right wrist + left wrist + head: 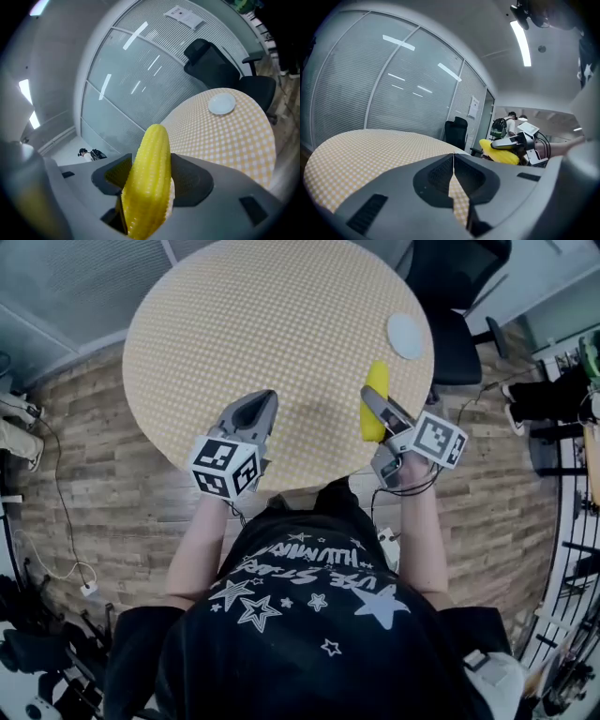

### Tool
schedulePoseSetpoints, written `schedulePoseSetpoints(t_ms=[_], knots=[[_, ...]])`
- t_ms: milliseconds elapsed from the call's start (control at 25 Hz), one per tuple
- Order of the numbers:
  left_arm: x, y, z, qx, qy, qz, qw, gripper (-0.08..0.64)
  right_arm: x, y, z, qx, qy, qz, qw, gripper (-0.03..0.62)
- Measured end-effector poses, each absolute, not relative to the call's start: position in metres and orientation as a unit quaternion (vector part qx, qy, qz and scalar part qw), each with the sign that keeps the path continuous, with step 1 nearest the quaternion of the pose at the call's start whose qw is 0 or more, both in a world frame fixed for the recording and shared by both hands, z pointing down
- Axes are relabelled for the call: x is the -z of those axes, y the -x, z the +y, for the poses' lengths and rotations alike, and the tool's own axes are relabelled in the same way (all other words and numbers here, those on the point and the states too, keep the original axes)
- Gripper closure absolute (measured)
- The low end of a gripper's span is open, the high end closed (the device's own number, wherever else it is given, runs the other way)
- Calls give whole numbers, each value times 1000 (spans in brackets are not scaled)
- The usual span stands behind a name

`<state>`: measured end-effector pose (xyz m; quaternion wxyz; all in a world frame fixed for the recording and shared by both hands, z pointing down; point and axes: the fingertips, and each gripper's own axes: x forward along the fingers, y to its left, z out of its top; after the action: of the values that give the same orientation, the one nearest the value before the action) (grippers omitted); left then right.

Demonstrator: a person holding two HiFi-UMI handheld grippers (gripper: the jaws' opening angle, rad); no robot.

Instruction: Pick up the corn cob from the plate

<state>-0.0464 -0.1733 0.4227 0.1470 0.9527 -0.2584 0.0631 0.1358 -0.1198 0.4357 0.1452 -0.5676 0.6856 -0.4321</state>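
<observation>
The only lettering in sight is the white print among white stars on the person's black shirt, upside down in the head view and too warped to read with any surety. Each gripper's cube carries black-and-white square markers and no words. A sheet of paper on the glass wall has print too small to make out. The right gripper is clamped on the yellow corn cob. Its two grey jaws press the cob's sides, and the tip of the cob juts forward past them. Taking the round checked table as a dial with the person at 6 o'clock, the cob hangs over the cloth at about 4 o'clock. It is well apart from the small white plate, which lies bare near the rim at 3 o'clock. The left gripper is at 6 o'clock with its jaws closed tip to tip. Nothing is between them, only a thin seam with checked cloth showing below. A black office chair stands beyond the rim at 2 o'clock.
</observation>
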Motion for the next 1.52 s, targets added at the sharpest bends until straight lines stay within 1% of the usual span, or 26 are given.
schedulePoseSetpoints(t_ms=[160,400,760,960,1320,1520], knots=[[-431,54,-156,-67,-955,-237,164,551,-445,-135,-88,438,586,663,157,328],[-429,47,-146,-64,-956,-232,167,551,-440,-146,-68,429,597,656,168,328],[-411,32,-101,-84,-959,-229,146,551,-435,-145,-32,430,581,664,190,328],[-410,32,-79,-108,-951,-253,141,551,-440,-149,-16,445,563,669,192,328],[-413,55,-65,-105,-948,-259,152,551,-436,-117,-10,445,543,682,206,328],[-402,65,-71,-96,-961,-222,132,551,-423,-97,-4,418,567,676,218,328]])
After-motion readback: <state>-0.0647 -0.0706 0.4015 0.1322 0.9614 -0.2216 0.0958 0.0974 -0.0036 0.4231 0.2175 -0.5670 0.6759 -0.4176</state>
